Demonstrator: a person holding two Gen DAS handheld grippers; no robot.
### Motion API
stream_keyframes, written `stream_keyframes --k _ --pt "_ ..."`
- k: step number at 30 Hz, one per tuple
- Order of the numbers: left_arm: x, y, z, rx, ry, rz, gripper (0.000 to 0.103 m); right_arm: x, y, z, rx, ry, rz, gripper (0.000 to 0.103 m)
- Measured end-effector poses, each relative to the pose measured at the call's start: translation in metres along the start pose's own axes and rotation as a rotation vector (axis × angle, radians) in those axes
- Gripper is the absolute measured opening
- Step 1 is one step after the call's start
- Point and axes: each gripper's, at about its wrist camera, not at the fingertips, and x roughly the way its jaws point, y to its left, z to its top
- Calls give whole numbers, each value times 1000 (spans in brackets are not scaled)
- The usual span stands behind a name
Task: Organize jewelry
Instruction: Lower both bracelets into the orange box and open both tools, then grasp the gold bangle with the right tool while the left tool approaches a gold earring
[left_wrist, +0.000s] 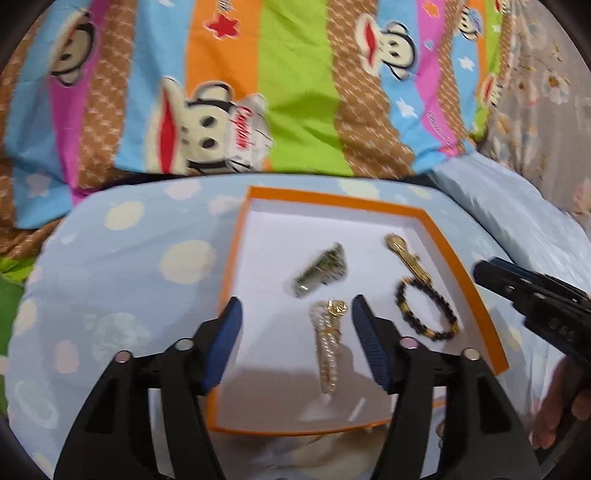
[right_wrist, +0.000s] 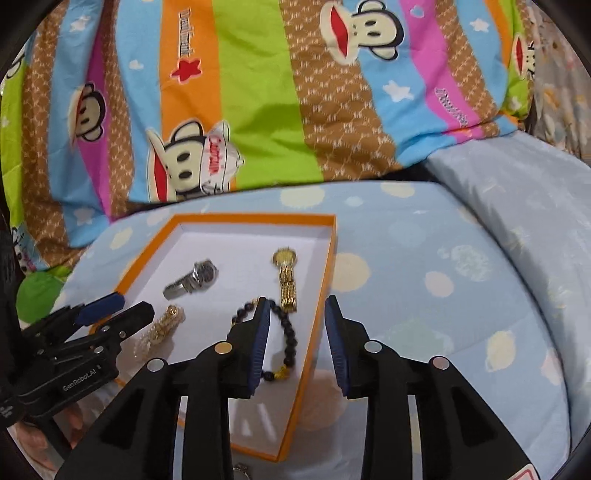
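Observation:
An orange-rimmed box (left_wrist: 439, 236) with a white floor lies on the blue bedding; it also shows in the right wrist view (right_wrist: 325, 258). Inside lie a silver watch (left_wrist: 320, 274) (right_wrist: 192, 279), a gold watch (left_wrist: 404, 256) (right_wrist: 286, 278), a dark bead bracelet (left_wrist: 424, 310) (right_wrist: 286, 332) and a gold-and-pearl piece (left_wrist: 328, 343) (right_wrist: 160, 326). My left gripper (left_wrist: 297, 317) is open above the box, its jaws on either side of the pearl piece. My right gripper (right_wrist: 295, 314) is open over the box's right rim, beside the bracelet.
A striped cartoon-monkey quilt (left_wrist: 295, 92) is bunched behind the box. A pale blue pillow (right_wrist: 517, 206) lies to the right. A small ring-like item (right_wrist: 242, 470) lies on the bedding just in front of the box. A hand (left_wrist: 557, 402) holds the right gripper's handle.

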Motion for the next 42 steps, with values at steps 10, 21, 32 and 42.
stream_keyframes --k 10,21,32,42 --pt "-31 38 13 -147 -170 188 74 60 70 22 -129 184 97 1" --pt "-14 66 6 -234 -76 232 74 87 98 41 -111 160 143 0" --pt "-30 46 -7 -159 -67 148 74 -44 24 -7 -49 31 82 1" --pt "-64 29 -66 -119 37 58 74 -118 -36 -105 69 25 -47 24"
